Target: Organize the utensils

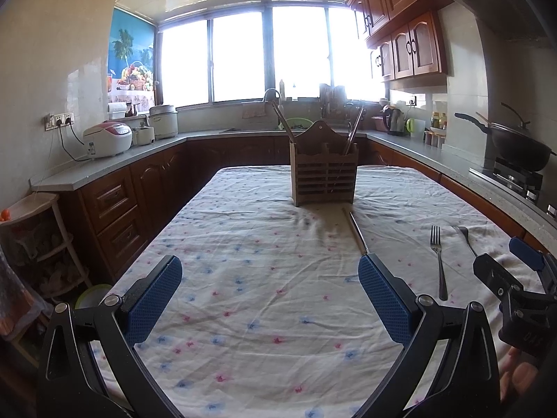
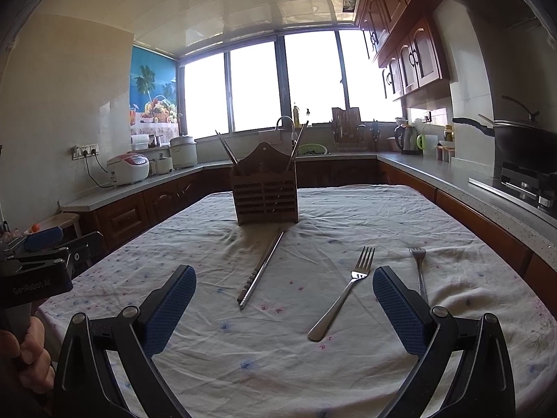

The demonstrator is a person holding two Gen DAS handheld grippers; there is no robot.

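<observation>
Both grippers, left gripper (image 1: 269,299) and right gripper (image 2: 283,306), spread, empty. Wooden holder (image 2: 266,196) has some chopsticks; chopstick pair (image 2: 261,270) and two forks (image 2: 343,296) in front of it remain.

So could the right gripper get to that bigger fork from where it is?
Probably yes. The right gripper is open, and the bigger fork lies flat on the tablecloth just ahead between its fingers, nothing covering it.

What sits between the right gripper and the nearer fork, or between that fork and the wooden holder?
Nothing visible. The right gripper is open above bare tablecloth, with the nearer fork just ahead. From there to the wooden holder only cloth shows; the chopsticks lie off to the left.
</observation>
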